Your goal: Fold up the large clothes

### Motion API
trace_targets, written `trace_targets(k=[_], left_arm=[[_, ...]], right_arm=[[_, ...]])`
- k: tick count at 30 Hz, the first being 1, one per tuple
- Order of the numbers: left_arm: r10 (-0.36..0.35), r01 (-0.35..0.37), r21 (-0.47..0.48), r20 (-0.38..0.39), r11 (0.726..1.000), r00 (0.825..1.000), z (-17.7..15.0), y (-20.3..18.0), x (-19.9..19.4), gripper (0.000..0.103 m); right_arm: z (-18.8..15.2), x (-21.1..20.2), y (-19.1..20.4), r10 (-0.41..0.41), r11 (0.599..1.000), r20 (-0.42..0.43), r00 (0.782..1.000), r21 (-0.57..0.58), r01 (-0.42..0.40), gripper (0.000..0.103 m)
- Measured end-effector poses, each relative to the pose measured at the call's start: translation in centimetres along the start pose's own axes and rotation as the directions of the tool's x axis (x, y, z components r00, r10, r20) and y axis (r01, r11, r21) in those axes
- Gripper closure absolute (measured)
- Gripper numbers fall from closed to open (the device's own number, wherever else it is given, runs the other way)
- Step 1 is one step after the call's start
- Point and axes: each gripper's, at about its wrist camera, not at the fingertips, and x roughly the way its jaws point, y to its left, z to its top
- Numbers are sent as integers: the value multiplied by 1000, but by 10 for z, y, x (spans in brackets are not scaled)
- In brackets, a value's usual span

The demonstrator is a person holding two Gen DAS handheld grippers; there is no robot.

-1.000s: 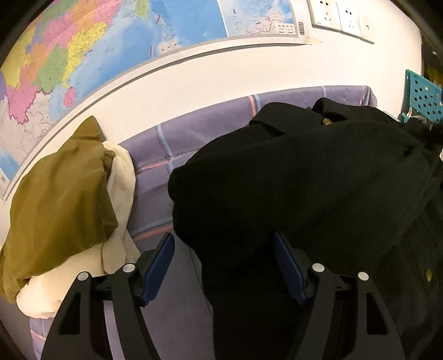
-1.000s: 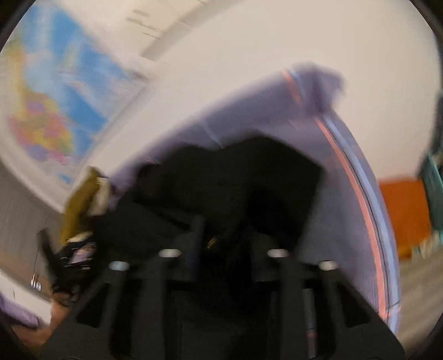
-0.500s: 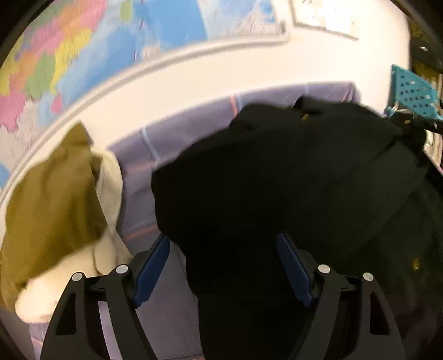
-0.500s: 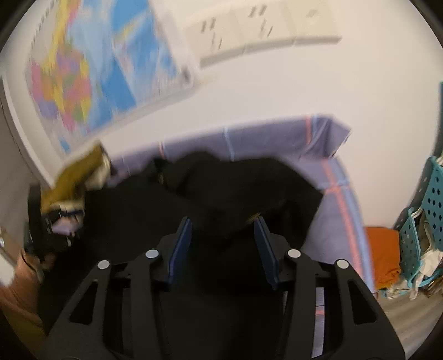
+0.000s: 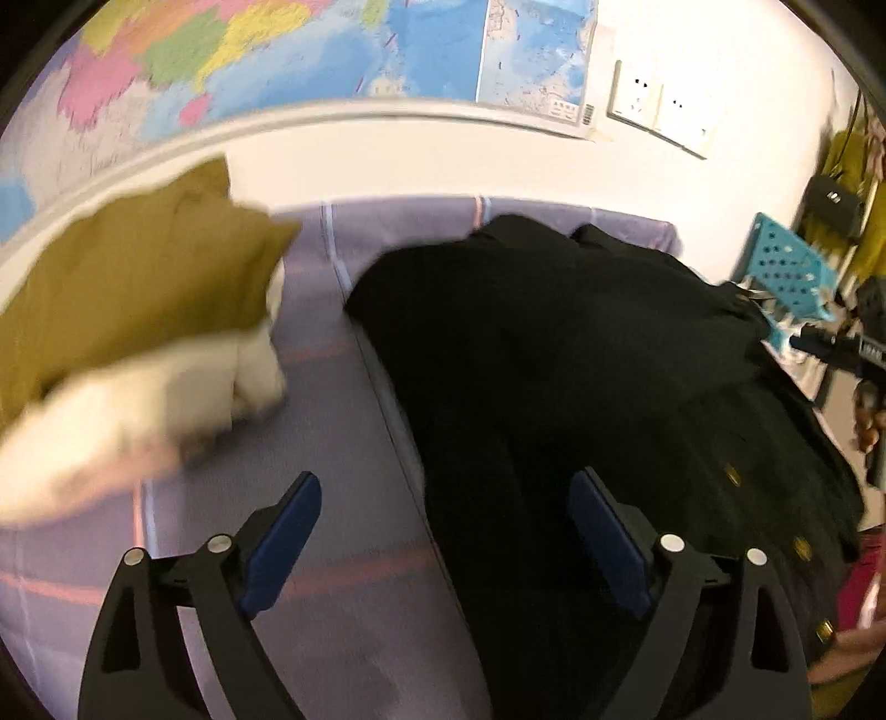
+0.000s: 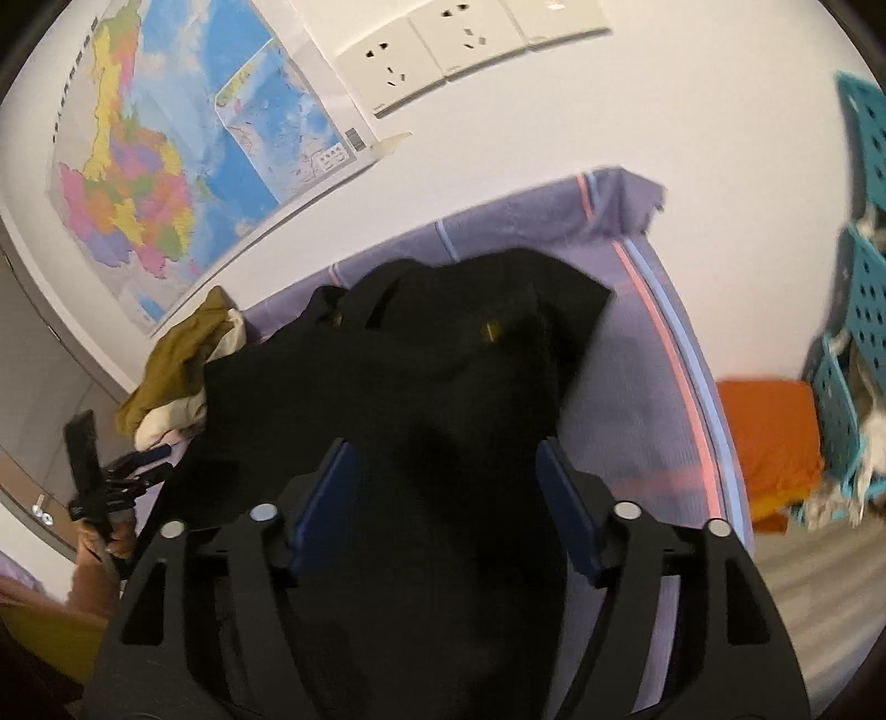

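A large black coat (image 5: 554, 354) with gold buttons lies spread on a purple striped cloth (image 5: 343, 443). My left gripper (image 5: 446, 515) is open above the coat's left edge, with nothing between its blue pads. In the right wrist view the black coat (image 6: 443, 387) fills the middle. My right gripper (image 6: 443, 493) is open over the coat, its pads apart on either side of the fabric. My left gripper also shows in the right wrist view (image 6: 111, 482) at the far left.
An olive garment (image 5: 138, 288) lies on a cream one (image 5: 138, 421) at the left of the cloth. A map (image 5: 277, 50) and wall sockets (image 6: 432, 44) hang behind. Turquoise baskets (image 6: 853, 332) and an orange cloth (image 6: 769, 432) are at the right.
My right gripper has opened wide and let go of the coat. My left gripper has shifted left, so more purple cloth shows beneath it. The coat lies flatter.
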Motion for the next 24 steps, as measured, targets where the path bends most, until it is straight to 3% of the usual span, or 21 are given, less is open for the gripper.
trace_targets(k=[5, 14, 20, 24], left_arm=[[-117, 114, -45, -65, 992, 991, -42, -4, -11, 13], [-207, 203, -51, -106, 978, 973, -76, -16, -23, 11], [-321, 311, -90, -120, 946, 940, -87, -22, -23, 7], [-418, 402, -132, -133, 906, 899, -91, -24, -25, 7]], right_arm=[[-45, -25, -10, 2, 997, -22, 1000, 80, 0, 25], [-103, -46, -9, 44, 991, -69, 997, 127, -35, 22], [-116, -43, 0, 91, 991, -80, 993, 102, -83, 21], [-121, -39, 5, 177, 980, -96, 979, 104, -167, 21]])
